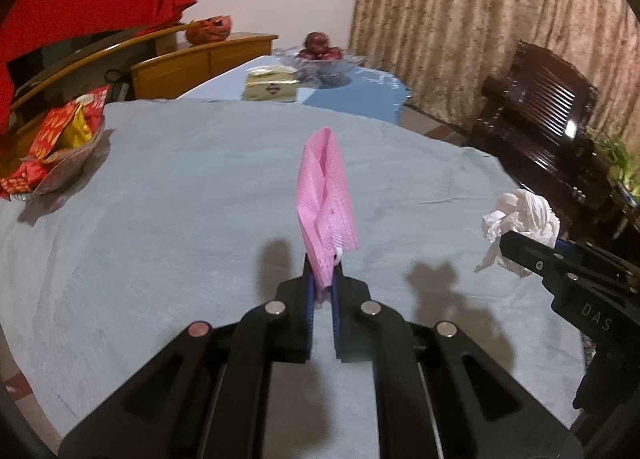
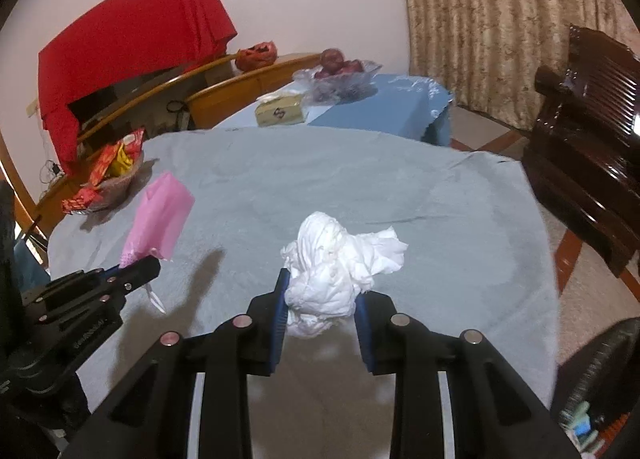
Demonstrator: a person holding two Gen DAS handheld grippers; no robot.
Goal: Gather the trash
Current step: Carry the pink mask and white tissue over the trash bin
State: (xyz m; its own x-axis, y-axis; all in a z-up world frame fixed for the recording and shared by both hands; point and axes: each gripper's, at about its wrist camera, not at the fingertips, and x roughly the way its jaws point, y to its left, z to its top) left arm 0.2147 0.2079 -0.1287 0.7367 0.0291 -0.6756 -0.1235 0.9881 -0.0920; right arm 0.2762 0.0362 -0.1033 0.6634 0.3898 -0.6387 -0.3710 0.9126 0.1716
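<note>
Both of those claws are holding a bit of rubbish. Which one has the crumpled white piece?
The right gripper. Its fingers squeeze a crumpled white tissue, while the left gripper pinches a flat pink mesh sheet.

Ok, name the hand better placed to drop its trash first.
Neither stands out: the left gripper pinches the pink mask, the right gripper clamps the white tissue wad, and no bin is clearly visible.

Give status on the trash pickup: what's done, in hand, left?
Done: the grey tablecloth shows no loose trash. In hand: left gripper is shut on the pink mask; right gripper is shut on the white tissue wad, both lifted. Left: dropping both; no bin identifiable.
</note>
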